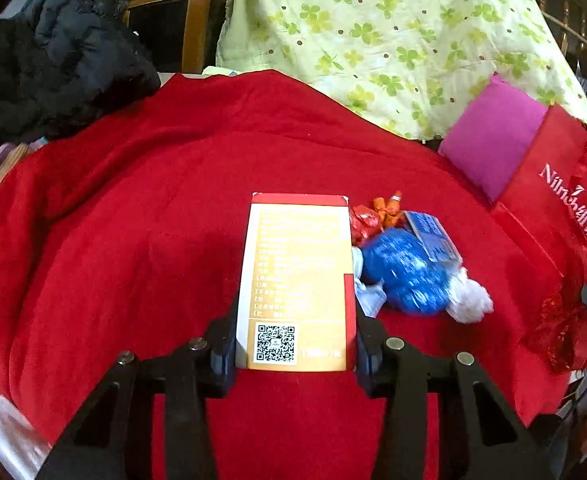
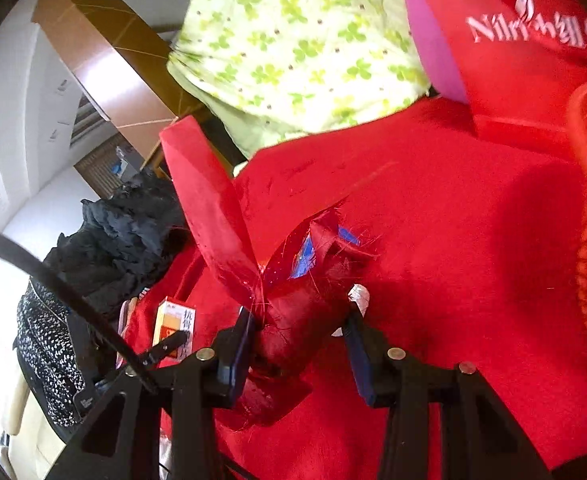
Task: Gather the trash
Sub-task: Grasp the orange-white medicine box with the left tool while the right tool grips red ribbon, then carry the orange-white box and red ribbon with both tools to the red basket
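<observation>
The left hand-held gripper [image 1: 295,344] clamps the near end of the stiff, light carton [image 1: 298,276] mid-bed on the red blanket [image 1: 113,220]. The right hand-held gripper [image 2: 299,334] pinches the red bag's [image 2: 293,312] soft, slippery neck; grip the bunched fabric.

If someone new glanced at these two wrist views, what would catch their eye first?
Probably the yellow box with a QR code, clamped in the left gripper above the red cloth. Next, the bunched red bag pinched in the right gripper, and the blue wrapper right of the box.
</observation>
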The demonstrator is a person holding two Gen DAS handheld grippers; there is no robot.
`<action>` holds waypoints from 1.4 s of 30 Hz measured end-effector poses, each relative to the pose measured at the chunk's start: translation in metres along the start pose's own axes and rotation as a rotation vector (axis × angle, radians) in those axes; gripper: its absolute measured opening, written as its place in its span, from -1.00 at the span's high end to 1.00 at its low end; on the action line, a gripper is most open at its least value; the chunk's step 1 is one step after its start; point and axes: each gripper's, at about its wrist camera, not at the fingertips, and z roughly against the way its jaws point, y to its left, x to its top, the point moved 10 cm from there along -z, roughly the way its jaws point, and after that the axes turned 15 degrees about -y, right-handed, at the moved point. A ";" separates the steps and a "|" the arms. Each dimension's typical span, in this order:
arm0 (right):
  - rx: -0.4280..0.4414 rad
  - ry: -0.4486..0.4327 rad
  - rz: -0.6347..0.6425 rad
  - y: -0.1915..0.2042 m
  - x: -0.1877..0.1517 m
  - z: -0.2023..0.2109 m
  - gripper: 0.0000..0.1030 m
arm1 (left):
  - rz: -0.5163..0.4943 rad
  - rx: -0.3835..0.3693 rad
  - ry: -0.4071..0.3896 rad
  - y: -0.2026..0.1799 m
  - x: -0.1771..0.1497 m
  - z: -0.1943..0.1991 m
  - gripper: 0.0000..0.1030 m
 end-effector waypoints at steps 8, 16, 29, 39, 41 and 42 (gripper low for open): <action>-0.001 -0.055 0.047 0.011 0.003 0.052 0.13 | -0.006 -0.078 -0.052 -0.040 0.005 0.057 0.08; 0.002 -0.155 0.111 0.026 0.023 0.100 0.13 | -0.182 -0.120 -0.137 -0.116 0.029 0.097 0.08; -0.033 -0.325 0.216 0.030 0.061 0.163 0.12 | -0.395 -0.157 -0.246 -0.210 0.045 0.133 0.08; -0.052 -0.381 0.223 0.011 0.077 0.187 0.12 | -0.464 -0.174 -0.257 -0.260 0.043 0.131 0.08; -0.058 -0.389 0.215 0.005 0.080 0.190 0.12 | -0.473 -0.181 -0.254 -0.268 0.041 0.130 0.08; -0.061 -0.395 0.209 0.001 0.081 0.193 0.12 | -0.482 -0.186 -0.252 -0.275 0.040 0.130 0.08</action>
